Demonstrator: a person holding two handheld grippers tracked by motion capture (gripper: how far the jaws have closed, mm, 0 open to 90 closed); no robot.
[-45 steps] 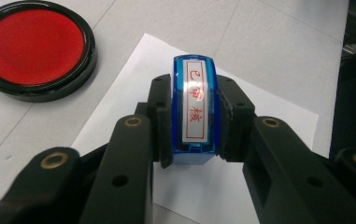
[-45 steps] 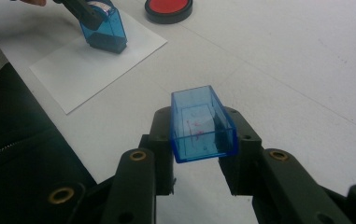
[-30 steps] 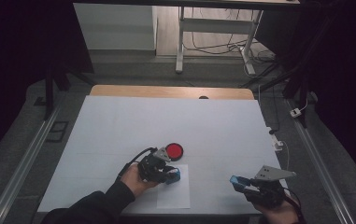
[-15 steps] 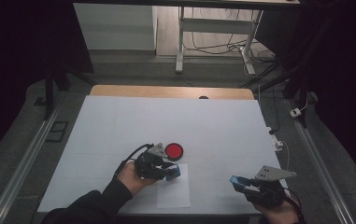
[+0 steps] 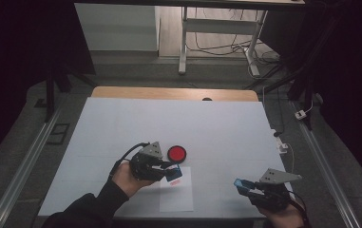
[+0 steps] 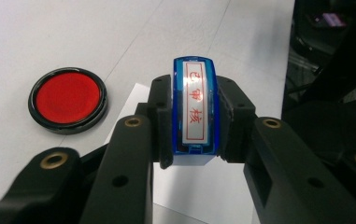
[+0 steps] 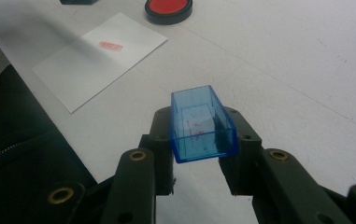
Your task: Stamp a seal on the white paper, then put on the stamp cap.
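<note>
This looks like a lab or recording workroom. A white-covered worktop (image 5: 121, 123) with a wooden far edge stands on grey floor between metal rails (image 5: 22, 168), dark curtains at both sides. Beyond the tools, cables (image 5: 212, 45) trail under a metal-legged desk (image 5: 184, 40).

On the table (image 5: 121, 123) lies a sheet of paper (image 5: 176, 199), with the ink pad (image 5: 176, 153) just behind it. The stamp (image 5: 174, 173) (in the left gripper (image 5: 169, 170)) hangs over the paper's far edge; the stamp cap (image 5: 240, 183), in the right gripper (image 5: 247, 186), sits well to the right.
</note>
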